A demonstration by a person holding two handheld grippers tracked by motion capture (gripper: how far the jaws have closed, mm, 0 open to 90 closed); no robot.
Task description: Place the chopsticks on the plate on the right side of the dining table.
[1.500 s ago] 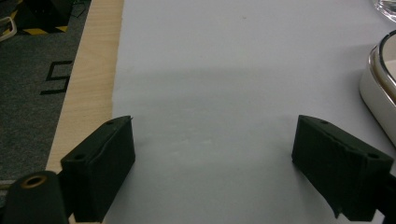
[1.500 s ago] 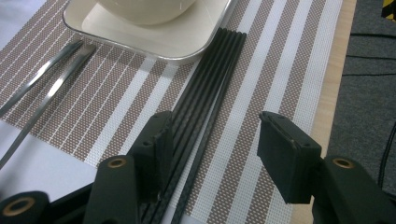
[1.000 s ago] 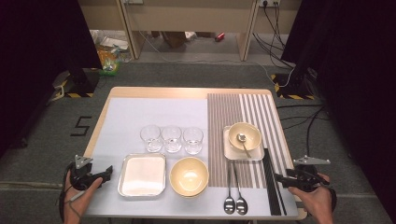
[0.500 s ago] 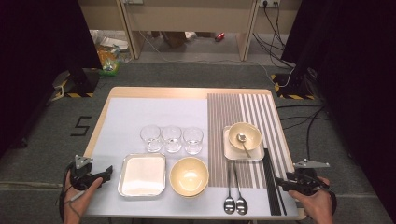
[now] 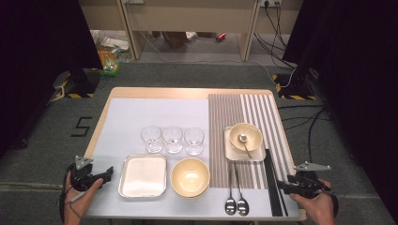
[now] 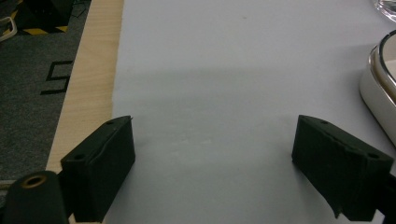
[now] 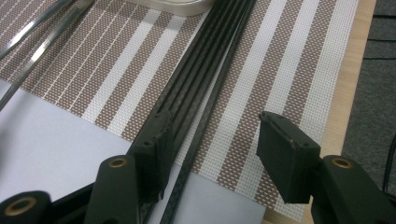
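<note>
Chopsticks (image 7: 205, 88) unmoved since earlier, right gripper (image 7: 212, 140) jaws apart above them, left gripper (image 6: 212, 154) jaws apart, empty

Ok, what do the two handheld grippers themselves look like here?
Both are black. The left gripper and right gripper each carry a grey three-cornered plate on top. Their blocky black jaws show small screw holes, with brass-coloured rings at the base. A dark cable trails from the left one.

You have three glasses (image 5: 172, 139), two bowls (image 5: 190, 176) — one holding a spoon (image 5: 244, 142) — two more spoons (image 5: 236, 205), and one metal tray (image 5: 143, 175).
</note>
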